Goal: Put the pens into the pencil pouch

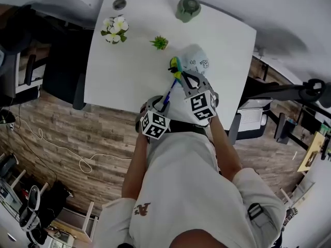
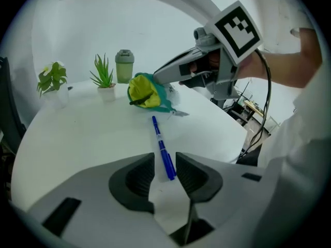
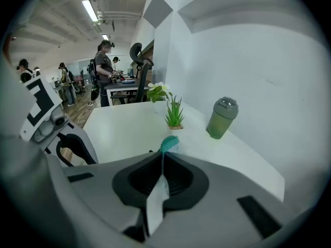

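Blue and slim, one pen [image 2: 162, 148] lies flat on the white table [image 2: 77, 138], not yet in the pencil pouch [image 2: 146, 92]; its far tip points toward the pouch but stops short of it. The left gripper [image 2: 164, 163] has its jaws set narrowly apart around the pen's near end; a sliver of table shows beside the pen, so the pads do not seem to be pinching it. The right gripper [image 3: 164, 156] is clamped tight on the pouch's teal zipper edge, holding it with the yellow lining turned toward the pen. A dark shape sits at that mouth; whether it is a pen already stowed I cannot tell. No other loose pen shows on the table. By my reading the task is midway at best: the pouch is held ready; the blue pen has to be grasped, lifted and slid in; closing the zipper may follow.
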### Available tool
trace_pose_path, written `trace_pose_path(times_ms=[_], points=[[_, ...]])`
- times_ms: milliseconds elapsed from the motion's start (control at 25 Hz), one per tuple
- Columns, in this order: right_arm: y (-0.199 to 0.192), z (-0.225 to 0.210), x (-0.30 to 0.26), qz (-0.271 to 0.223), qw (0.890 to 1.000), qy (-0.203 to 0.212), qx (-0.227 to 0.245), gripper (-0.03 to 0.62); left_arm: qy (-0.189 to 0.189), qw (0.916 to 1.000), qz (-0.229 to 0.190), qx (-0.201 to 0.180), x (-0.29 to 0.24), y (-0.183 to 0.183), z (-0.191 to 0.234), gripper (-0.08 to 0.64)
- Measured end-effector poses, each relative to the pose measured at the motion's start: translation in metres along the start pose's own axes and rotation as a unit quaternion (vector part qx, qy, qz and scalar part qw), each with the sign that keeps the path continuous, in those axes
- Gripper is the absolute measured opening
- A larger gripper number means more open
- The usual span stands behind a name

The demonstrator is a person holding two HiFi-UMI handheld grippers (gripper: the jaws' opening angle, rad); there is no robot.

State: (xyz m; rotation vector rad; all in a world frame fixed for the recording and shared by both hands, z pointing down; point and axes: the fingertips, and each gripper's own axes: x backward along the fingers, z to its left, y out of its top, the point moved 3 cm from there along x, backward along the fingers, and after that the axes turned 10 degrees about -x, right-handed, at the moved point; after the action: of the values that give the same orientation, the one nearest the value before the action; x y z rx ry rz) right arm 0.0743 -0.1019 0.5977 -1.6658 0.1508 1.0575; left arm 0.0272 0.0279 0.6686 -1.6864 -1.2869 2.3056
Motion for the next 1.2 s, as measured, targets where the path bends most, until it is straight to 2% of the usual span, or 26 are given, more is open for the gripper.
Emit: trace_pose_path(times_ms=[200, 400, 560, 1200], points=[[-0.004, 0.001, 0.001, 0.001, 1.0, 0.008, 0.009, 0.014, 0.008, 0.9998, 0.018, 0.007, -0.01, -0.011, -0.01, 0.116], [-0.004, 0.001, 0.002, -0.001, 1.0, 0.012, 0.01, 0.014, 0.029, 0.9993, 0.024, 0.001, -0.015, -0.015, -0.009, 0.059], [-0.005, 0.0, 0.004, -0.002, 1.0, 0.011, 0.009, 0.014, 0.021, 0.9994, 0.026, -0.007, -0.012, -0.014, -0.007, 0.052], [-0.006, 0.002, 0.006, 0.004, 1.0, -0.014, -0.002, 0.014, 0.014, 0.9995, 0.005, -0.028, 0.06, -0.013, 0.034, 0.051]])
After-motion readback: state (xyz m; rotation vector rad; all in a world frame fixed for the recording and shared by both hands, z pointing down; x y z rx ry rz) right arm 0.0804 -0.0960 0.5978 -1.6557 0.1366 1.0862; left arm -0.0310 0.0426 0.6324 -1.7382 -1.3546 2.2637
